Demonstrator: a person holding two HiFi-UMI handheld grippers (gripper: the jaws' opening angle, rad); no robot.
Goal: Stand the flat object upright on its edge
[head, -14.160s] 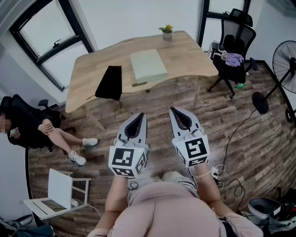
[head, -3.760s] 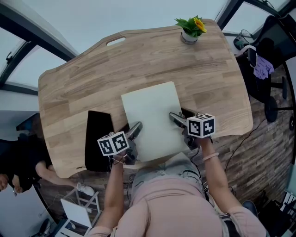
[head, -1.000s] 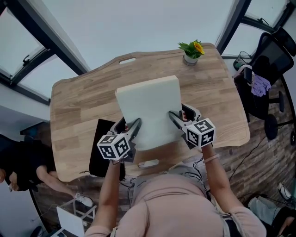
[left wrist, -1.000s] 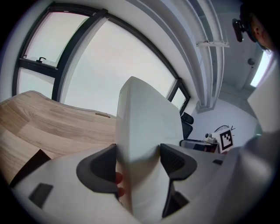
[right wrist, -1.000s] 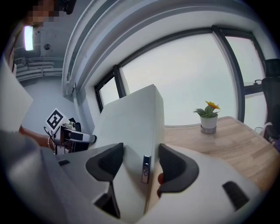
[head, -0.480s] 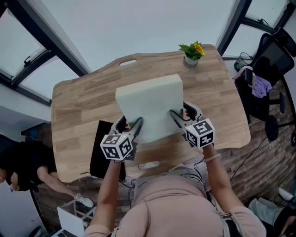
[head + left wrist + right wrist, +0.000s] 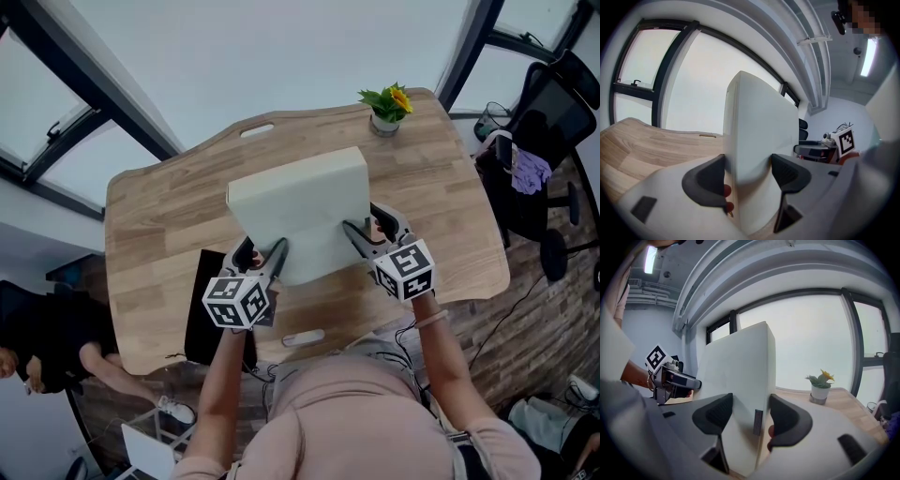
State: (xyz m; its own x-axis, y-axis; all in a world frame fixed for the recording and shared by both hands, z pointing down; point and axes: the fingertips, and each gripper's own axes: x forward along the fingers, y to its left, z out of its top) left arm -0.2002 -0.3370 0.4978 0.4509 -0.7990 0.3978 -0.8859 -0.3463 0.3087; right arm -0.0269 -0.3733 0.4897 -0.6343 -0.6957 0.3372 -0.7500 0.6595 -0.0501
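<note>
So the left claw (image 7: 264, 251) is clamped on the pale slab (image 7: 300, 202) at its left edge, and the right claw (image 7: 367, 225) on its right edge. The gripper views show pads pressed on both faces, which the head view hides. Only the head view shows the slab tipped up over the counter (image 7: 159, 216), near its front half. A few seconds back it lay flat there.
</note>
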